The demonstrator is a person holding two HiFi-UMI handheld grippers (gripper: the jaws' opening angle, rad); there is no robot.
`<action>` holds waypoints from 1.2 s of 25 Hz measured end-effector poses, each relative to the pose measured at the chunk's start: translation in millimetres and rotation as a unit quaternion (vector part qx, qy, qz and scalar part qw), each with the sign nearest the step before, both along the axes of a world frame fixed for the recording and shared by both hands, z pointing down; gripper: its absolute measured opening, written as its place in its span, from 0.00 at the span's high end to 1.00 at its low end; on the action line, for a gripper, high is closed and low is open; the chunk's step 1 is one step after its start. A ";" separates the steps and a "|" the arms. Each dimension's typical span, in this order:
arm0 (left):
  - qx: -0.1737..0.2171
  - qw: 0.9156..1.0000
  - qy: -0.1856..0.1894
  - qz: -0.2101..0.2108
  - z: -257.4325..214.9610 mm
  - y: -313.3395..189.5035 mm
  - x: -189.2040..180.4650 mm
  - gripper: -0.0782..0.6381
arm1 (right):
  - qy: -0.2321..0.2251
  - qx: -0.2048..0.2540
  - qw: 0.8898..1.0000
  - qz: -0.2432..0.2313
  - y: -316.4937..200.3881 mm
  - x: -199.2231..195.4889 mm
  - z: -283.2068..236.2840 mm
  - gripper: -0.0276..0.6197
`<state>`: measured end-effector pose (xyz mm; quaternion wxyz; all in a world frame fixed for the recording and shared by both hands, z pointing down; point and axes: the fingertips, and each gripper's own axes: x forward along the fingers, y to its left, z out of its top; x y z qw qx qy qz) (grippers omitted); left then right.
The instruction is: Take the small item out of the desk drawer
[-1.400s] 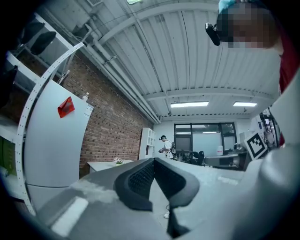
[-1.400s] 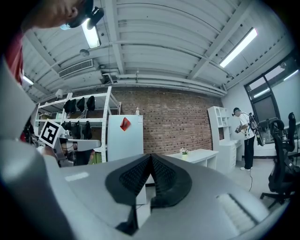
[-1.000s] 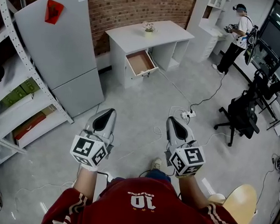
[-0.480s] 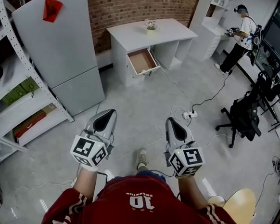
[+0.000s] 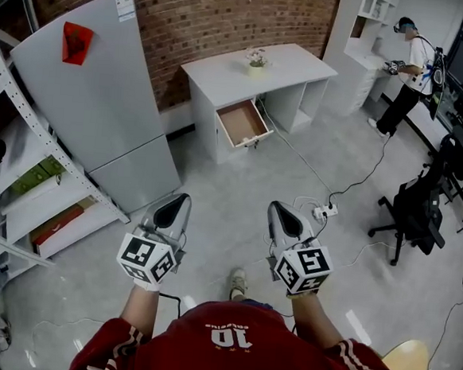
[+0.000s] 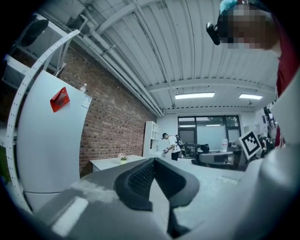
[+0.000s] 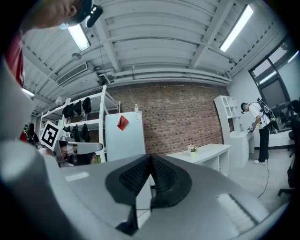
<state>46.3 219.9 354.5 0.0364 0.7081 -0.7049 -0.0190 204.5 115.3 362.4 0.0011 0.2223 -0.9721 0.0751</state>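
A white desk stands against the brick wall far ahead, its wooden drawer pulled open; I cannot make out any item inside from here. My left gripper and right gripper are held side by side at waist height over the grey floor, several steps short of the desk. Both are shut with nothing between the pads. The desk shows small beyond the right gripper's closed jaws, and the desk appears likewise in the left gripper view.
A grey fridge stands left of the desk, with metal shelving further left. Cables and a power strip lie on the floor to the right. An office chair and a person are at the far right.
The desk and fridge have slid lower and grown slightly in the head view as I walked forward. Both grippers stay shut and level.
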 end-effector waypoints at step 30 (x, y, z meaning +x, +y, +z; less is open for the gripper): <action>-0.029 0.999 -0.032 0.014 -14.8 -210.8 -95.7 0.89 | -0.004 -0.040 0.999 -0.025 -209.4 -120.4 4.3 0.96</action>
